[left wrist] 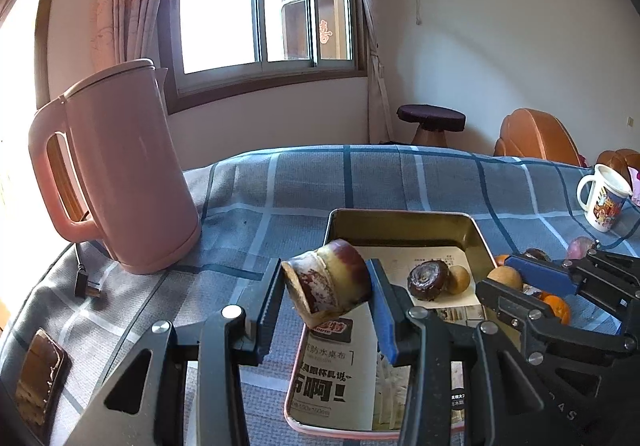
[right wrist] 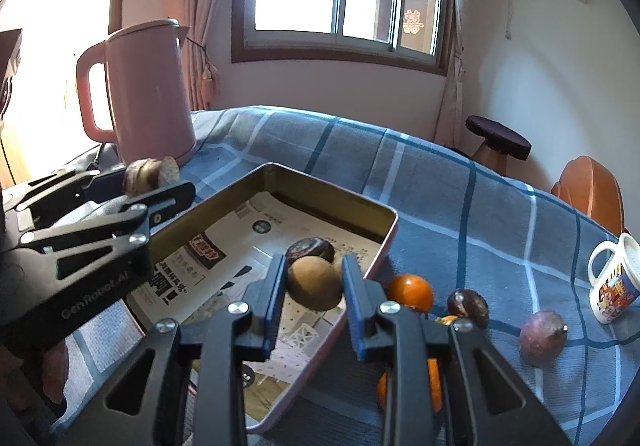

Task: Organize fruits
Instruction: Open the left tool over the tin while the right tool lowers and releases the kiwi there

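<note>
Your left gripper (left wrist: 326, 290) clamps a stiff, dry fruit chunk (left wrist: 326, 284) above the tray (left wrist: 404, 220); your right gripper (right wrist: 312, 288) pinches a hard, roll-prone round fruit (right wrist: 314, 288) there.

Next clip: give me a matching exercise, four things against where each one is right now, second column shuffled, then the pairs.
Things:
1. Cut brown and yellow fruit piece
2. Round tan-brown fruit
3. Purple passion fruit with stem
4. Dark brown ridged fruit

Places:
A. Lying on the paper inside the metal tray
B. Gripped in the left claw
C. On the blue checked cloth, near the white printed mug
D. Gripped in the right claw above the tray

Pairs: 1-B, 2-D, 3-C, 4-A
</note>
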The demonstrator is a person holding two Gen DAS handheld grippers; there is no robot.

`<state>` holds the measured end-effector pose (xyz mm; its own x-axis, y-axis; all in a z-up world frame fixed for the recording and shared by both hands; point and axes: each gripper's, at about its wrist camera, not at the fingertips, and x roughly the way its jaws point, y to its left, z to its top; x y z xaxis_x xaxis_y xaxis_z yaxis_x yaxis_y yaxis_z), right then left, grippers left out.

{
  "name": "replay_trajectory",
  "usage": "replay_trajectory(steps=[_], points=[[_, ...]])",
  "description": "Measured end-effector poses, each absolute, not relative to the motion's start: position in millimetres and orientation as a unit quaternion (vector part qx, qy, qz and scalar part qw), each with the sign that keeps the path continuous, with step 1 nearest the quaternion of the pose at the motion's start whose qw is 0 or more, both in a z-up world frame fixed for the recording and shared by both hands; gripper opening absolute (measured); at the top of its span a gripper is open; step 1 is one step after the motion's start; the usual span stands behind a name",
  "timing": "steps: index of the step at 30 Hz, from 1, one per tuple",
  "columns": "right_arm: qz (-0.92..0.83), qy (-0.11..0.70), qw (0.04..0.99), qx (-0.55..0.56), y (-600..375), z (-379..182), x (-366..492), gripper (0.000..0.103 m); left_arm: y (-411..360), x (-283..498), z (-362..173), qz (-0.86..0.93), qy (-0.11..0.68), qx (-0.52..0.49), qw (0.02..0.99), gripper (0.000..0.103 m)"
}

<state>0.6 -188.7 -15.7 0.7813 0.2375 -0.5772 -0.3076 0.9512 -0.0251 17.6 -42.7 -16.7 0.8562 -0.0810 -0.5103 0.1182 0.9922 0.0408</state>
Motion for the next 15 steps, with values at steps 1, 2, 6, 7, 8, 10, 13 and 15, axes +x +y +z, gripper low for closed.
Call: replay_trajectory(steps=[1,2,6,7,8,10,13,15], points=[[0.145,0.3,0.941,-0.06,-188.0,-16.6,1.1,0.03,-42.6,18.0,-17.2,-0.052,0.265,0.035,0.962,0.043],[0.144,0.302,0.94,-0.061,-187.4,-17.7,1.6,0.03,-42.8,18.3,-17.9,-0.052,0.266,0.036,0.962,0.043],[0.143,0.309,0.938,-0.062,-186.1,-21.7,3.6,0.03,-43.9,19.9,-20.4,-0.056,0.272,0.038,0.96,0.043],[0.144,0.311,0.937,-0.062,-185.9,-22.5,4.3,0.03,-44.5,20.1,-20.7,-0.055,0.273,0.04,0.96,0.043],[0.143,0.313,0.937,-0.063,-185.5,-23.7,5.2,0.03,-45.1,20.3,-21.1,-0.056,0.273,0.042,0.959,0.043],[0.144,0.317,0.935,-0.064,-184.7,-25.2,6.3,0.03,-46.3,20.8,-22.6,-0.059,0.277,0.043,0.958,0.043],[0.146,0.322,0.933,-0.066,-183.0,-28.1,8.0,0.03,-46.9,22.1,-24.3,-0.059,0.282,0.046,0.957,0.043],[0.147,0.325,0.932,-0.067,-182.1,-29.5,9.2,0.03,-46.3,23.5,-25.3,-0.058,0.286,0.045,0.956,0.043]])
